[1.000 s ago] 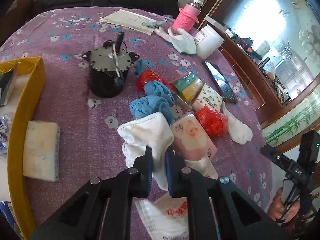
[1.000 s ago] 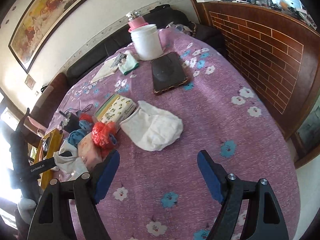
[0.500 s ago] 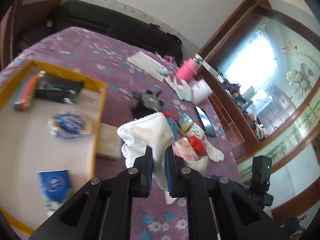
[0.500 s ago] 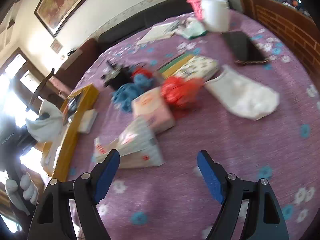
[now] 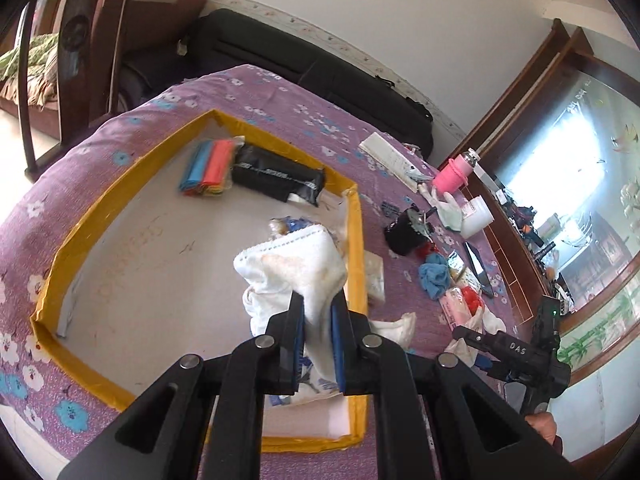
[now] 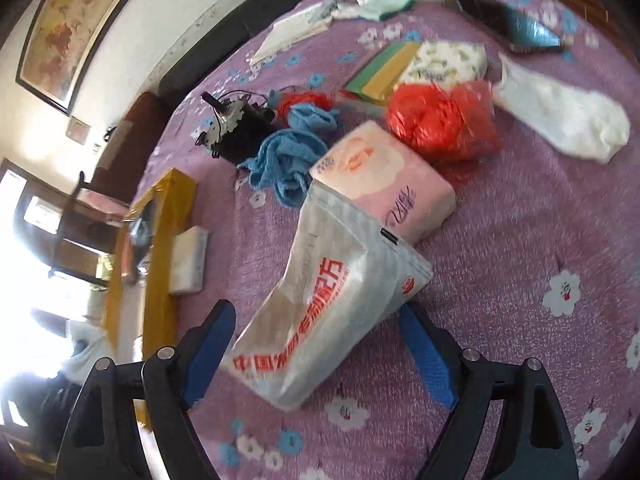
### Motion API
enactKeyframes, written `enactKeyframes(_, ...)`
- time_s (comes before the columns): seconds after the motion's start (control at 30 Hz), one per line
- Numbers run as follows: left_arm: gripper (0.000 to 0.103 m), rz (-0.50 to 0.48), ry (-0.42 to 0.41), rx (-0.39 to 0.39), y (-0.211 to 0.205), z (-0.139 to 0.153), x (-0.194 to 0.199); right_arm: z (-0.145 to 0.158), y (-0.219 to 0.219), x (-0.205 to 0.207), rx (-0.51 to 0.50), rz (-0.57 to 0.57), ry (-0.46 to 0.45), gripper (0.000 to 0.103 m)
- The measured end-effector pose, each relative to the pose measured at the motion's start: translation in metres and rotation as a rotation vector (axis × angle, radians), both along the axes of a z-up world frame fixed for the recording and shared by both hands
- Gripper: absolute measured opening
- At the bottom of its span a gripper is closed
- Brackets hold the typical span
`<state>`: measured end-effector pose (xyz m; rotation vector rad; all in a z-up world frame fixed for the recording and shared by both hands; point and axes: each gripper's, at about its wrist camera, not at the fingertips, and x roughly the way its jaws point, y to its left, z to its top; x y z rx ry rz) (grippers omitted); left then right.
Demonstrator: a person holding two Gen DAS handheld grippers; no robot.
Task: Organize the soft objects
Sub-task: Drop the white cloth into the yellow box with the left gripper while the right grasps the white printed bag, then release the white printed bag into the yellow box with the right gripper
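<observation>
Your left claw point(image 5: 317, 332) is clamped on the white cloth point(image 5: 294, 270), hanging over the yellow-rimmed tray point(image 5: 356, 240) near its right rim. Move it inward, lower, then let go so nothing drapes the edge. Your right claw point(image 6: 320, 354) is spread wide, empty, straddling the printed white pouch point(image 6: 340, 300). Only the right view shows that pouch clearly; only the left shows the tray's contents.

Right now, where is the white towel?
In the left wrist view the white towel hangs clamped in the left gripper, above the yellow-rimmed tray near its right wall.
</observation>
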<state>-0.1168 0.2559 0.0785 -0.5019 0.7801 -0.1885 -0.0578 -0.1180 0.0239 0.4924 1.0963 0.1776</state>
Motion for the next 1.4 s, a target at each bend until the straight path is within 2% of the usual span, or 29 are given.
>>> enactKeyframes(0.07, 0.011, -0.002, 0.002, -0.008, 0.002, -0.003, -0.002, 0.002, 0.01, -0.001, -0.049, 0.017, -0.016, 0.075)
enactKeyframes(0.17, 0.011, -0.011, -0.012, -0.01, 0.001, -0.002, -0.006, 0.004, 0.014, -0.005, -0.016, 0.057, -0.023, 0.052)
enactKeyframes(0.23, 0.011, -0.009, -0.026, -0.016, 0.002, 0.001, -0.008, 0.014, 0.015, -0.011, 0.004, 0.089, -0.057, 0.043)
enactKeyframes(0.37, 0.011, 0.007, -0.036, -0.024, 0.012, 0.005, -0.008, 0.042, 0.033, -0.026, -0.05, 0.176, -0.157, 0.043)
enactKeyframes(0.5, 0.011, 0.041, -0.019, 0.027, 0.026, 0.006, -0.002, 0.065, 0.055, -0.029, -0.04, 0.271, -0.21, 0.043)
enactKeyframes(0.6, 0.011, 0.067, 0.007, 0.078, 0.04, 0.006, 0.01, 0.073, 0.073, -0.022, -0.029, 0.327, -0.214, 0.043)
enactKeyframes(0.7, 0.011, 0.079, 0.054, 0.094, 0.056, -0.001, 0.028, 0.079, 0.103, -0.012, -0.013, 0.398, -0.203, 0.043)
enactKeyframes(0.93, 0.013, 0.078, 0.151, 0.168, 0.065, -0.02, 0.055, 0.087, 0.191, 0.013, -0.053, 0.554, -0.2, 0.043)
enactKeyframes(1.0, 0.026, 0.085, 0.163, 0.172, 0.066, -0.023, 0.056, 0.086, 0.214, 0.022, -0.062, 0.584, -0.183, 0.043)
enactKeyframes(1.03, 0.041, 0.089, 0.166, 0.165, 0.068, -0.025, 0.055, 0.084, 0.227, 0.028, -0.071, 0.601, -0.173, 0.043)
enactKeyframes(1.07, 0.052, 0.093, 0.165, 0.16, 0.07, -0.025, 0.055, 0.082, 0.238, 0.032, -0.078, 0.614, -0.165, 0.043)
enactKeyframes(1.2, 0.062, 0.098, 0.128, 0.134, 0.078, -0.016, 0.039, 0.066, 0.277, 0.054, -0.104, 0.647, -0.121, 0.043)
enactKeyframes(1.27, 0.071, 0.107, 0.102, 0.123, 0.082, -0.009, 0.028, 0.059, 0.289, 0.064, -0.123, 0.652, -0.108, 0.043)
enactKeyframes(1.4, 0.075, 0.125, 0.058, 0.126, 0.088, 0.003, 0.005, 0.046, 0.304, 0.08, -0.163, 0.635, -0.108, 0.046)
